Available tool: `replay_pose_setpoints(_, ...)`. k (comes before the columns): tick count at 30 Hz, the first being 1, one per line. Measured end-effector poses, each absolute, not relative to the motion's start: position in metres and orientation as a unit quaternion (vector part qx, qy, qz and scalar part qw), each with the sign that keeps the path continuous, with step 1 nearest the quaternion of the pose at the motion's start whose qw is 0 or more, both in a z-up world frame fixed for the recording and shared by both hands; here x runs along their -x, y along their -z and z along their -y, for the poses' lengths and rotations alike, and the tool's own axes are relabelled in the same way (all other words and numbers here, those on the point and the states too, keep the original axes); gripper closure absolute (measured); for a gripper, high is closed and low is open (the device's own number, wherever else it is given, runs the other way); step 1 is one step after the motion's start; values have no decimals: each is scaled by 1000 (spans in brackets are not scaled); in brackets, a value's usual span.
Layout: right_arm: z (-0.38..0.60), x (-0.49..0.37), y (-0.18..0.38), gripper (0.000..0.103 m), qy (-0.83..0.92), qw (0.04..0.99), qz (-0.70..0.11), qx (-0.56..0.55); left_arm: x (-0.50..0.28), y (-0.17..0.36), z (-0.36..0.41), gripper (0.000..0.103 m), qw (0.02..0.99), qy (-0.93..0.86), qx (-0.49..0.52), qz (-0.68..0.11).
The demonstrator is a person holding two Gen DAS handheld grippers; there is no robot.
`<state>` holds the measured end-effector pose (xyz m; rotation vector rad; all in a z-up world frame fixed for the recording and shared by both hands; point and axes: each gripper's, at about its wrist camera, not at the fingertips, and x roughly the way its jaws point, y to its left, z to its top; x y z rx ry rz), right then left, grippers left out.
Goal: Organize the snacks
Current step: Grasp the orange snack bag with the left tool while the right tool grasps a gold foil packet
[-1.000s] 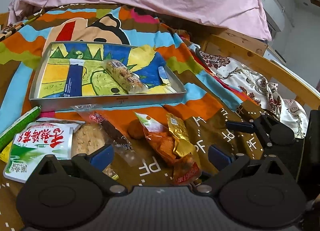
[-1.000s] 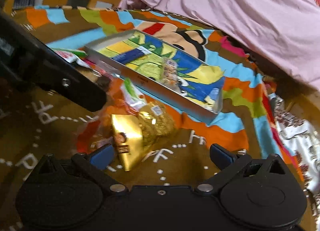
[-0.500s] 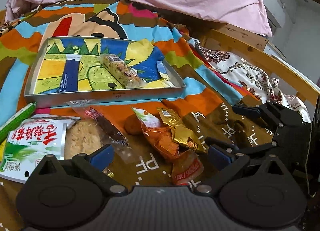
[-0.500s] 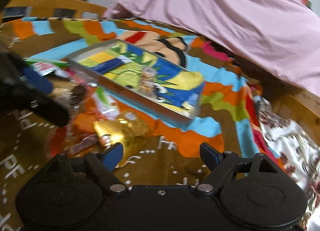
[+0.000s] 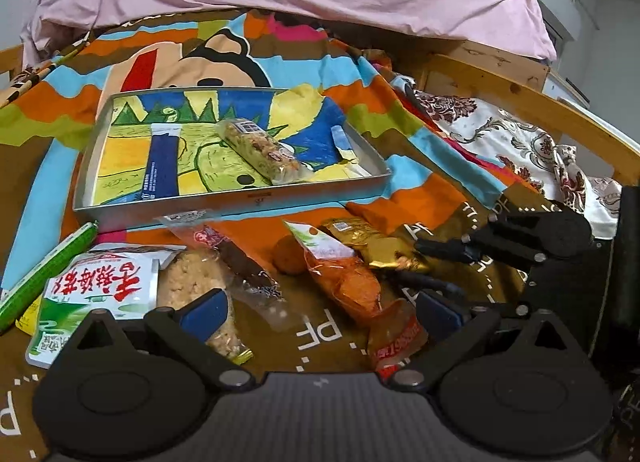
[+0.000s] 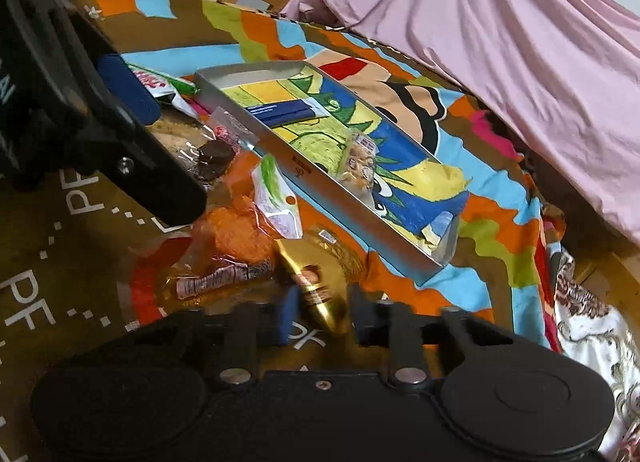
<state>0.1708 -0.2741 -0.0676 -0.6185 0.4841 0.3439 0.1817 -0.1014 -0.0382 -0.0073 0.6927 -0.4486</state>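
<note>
**Gold snack packet clamped by the right gripper beside the tray**

A colourful cartoon bedspread is seen, with a shallow metal tray laid on it. Inside the tray a dark blue stick packet and a clear-wrapped grain bar are placed. In front of the tray, loose snacks are scattered. The right gripper has just been closed, and its jaws are pressed on a gold packet, next to an orange packet. The left gripper is held with jaws apart above the snacks, nothing gripped.
</note>
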Motion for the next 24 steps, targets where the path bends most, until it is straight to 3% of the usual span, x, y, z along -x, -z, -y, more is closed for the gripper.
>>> replay_pose_setpoints(5, 288, -164, 62, 90, -150, 920, -231, 277, -183, 37, 102, 1, 919, 209, -11, -333)
replay_pose_setpoints(19, 340, -132, 20, 91, -132, 938, -301, 111, -186, 37, 127, 1, 914, 233, -59, -327)
replay_pose_setpoints(21, 340, -130, 22, 82, -144, 935, -303, 116, -191, 42, 135, 3, 910, 240, -68, -332)
replay_pose_setpoints(23, 340, -131, 23, 57, -155, 934, -299, 119, -198, 48, 140, 6, 906, 242, -69, -341)
replay_pose_setpoints(24, 339, -133, 24, 56, -162, 933, -298, 121, -201, 50, 141, 10, 903, 245, -67, -345)
